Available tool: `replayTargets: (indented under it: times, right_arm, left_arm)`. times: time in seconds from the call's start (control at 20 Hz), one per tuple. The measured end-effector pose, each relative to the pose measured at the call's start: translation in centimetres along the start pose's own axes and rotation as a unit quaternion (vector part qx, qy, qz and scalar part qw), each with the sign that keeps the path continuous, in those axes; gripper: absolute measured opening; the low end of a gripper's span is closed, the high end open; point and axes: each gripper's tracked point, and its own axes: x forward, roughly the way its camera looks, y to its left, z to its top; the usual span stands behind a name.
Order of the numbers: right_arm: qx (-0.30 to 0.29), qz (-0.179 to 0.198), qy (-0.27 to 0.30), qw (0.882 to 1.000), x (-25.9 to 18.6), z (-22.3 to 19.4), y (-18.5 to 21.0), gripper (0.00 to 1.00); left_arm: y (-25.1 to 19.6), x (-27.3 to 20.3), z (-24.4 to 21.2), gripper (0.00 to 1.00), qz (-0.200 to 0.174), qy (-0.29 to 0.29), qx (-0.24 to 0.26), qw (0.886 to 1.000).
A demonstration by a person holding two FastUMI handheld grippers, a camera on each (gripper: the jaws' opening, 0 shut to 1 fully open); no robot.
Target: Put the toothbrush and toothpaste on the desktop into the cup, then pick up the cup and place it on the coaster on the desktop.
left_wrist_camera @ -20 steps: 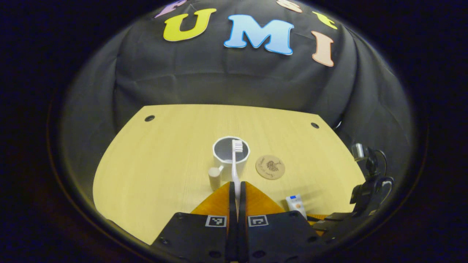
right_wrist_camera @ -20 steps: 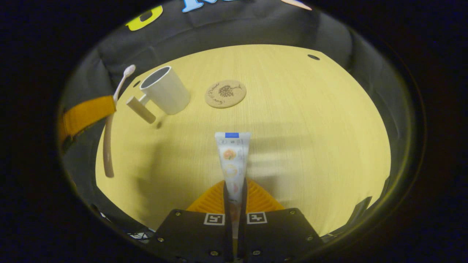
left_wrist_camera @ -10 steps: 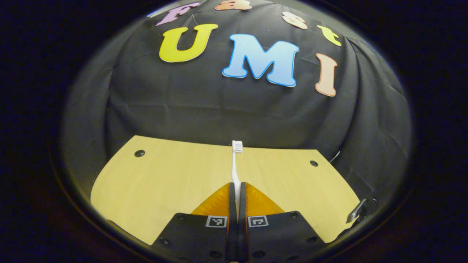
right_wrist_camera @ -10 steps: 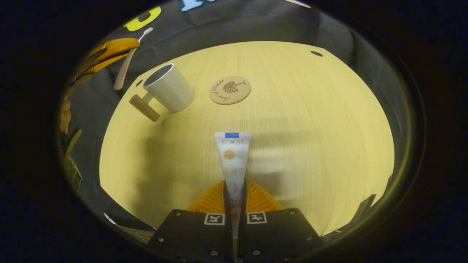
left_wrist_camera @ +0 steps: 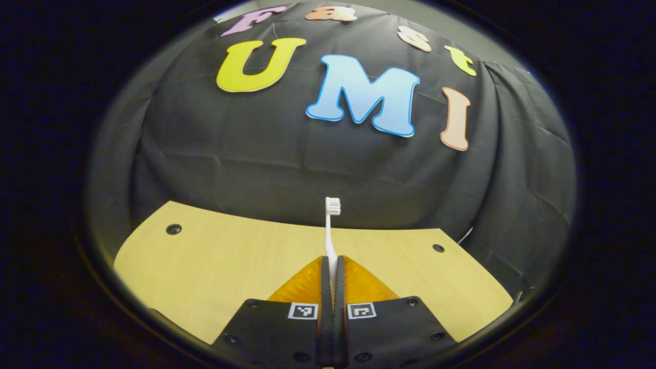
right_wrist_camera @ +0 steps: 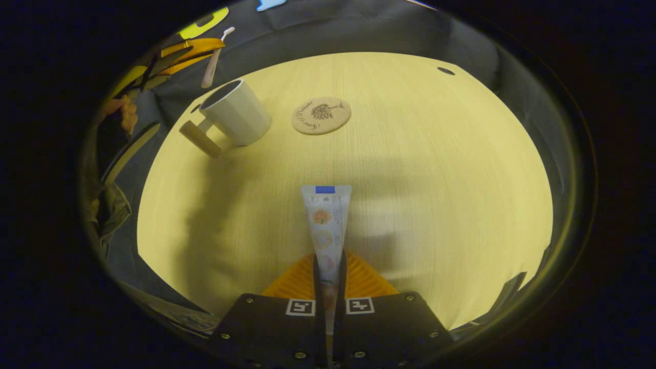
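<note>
My left gripper [left_wrist_camera: 332, 266] is shut on a white toothbrush [left_wrist_camera: 331, 230] whose bristle head points up toward the cloth wall. In the right gripper view that same left gripper [right_wrist_camera: 177, 54] hangs above and behind the white cup [right_wrist_camera: 237, 119], the toothbrush [right_wrist_camera: 213, 60] hanging from it, lower end just over the cup's rim. The cup stands upright with a wooden handle [right_wrist_camera: 200, 139]. My right gripper [right_wrist_camera: 328, 264] is shut on a white toothpaste tube [right_wrist_camera: 326, 225], held above the desktop. A round cork coaster [right_wrist_camera: 321, 115] lies right of the cup.
The pale wooden desktop [right_wrist_camera: 435, 179] has small dark holes near its far corners [right_wrist_camera: 446, 70]. A hand and sleeve [right_wrist_camera: 120, 115] hold the left gripper at the left edge of the right gripper view. Black cloth wall stands behind the desk.
The left gripper has risen and tilted upward with the toothbrush, so cup and coaster dropped out of its view. It moved to above the cup. The right gripper barely moved.
</note>
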Motion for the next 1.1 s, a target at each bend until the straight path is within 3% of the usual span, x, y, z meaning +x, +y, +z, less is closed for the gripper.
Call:
replayTargets:
  times: [0.3,0.5,0.55,0.7,0.8,0.85,0.9,1.1]
  right_arm:
    - [0.019,-0.001,0.0,1.0,-0.3,0.0,-0.8,0.07]
    - [0.017,-0.008,-0.005,1.0,-0.6,-0.1,-1.4,0.07]
    - [0.017,-0.009,-0.005,1.0,-0.7,-0.1,-1.5,0.07]
    - [0.017,-0.011,-0.009,1.0,-0.7,-0.2,-1.5,0.07]
    - [0.015,-0.01,-0.013,1.0,-0.8,-0.1,-1.4,0.07]
    - [0.013,-0.009,-0.015,1.0,-0.9,0.0,-1.3,0.07]
    - [0.012,-0.008,-0.019,1.0,-1.1,0.1,-1.1,0.07]
    - [0.014,0.002,-0.042,0.999,-1.1,2.1,0.0,0.07]
  left_arm:
    - [0.5,0.1,-2.0,0.07,0.018,-0.02,-0.004,1.0]
    - [1.1,-1.6,-4.4,0.07,0.047,-0.04,0.021,0.998]
    - [1.2,-1.6,-5.0,0.12,0.055,-0.039,0.027,0.997]
    - [0.9,-2.2,-6.4,0.08,0.052,-0.031,0.029,0.998]
    - [0.9,-2.7,-6.8,0.17,0.049,-0.029,0.028,0.998]
    - [0.8,-3.1,-7.0,0.14,0.049,-0.028,0.031,0.998]
    - [1.1,-3.4,-7.1,0.19,0.055,-0.028,0.037,0.997]
    - [2.0,-5.1,-7.2,0.17,0.067,-0.024,0.037,0.997]
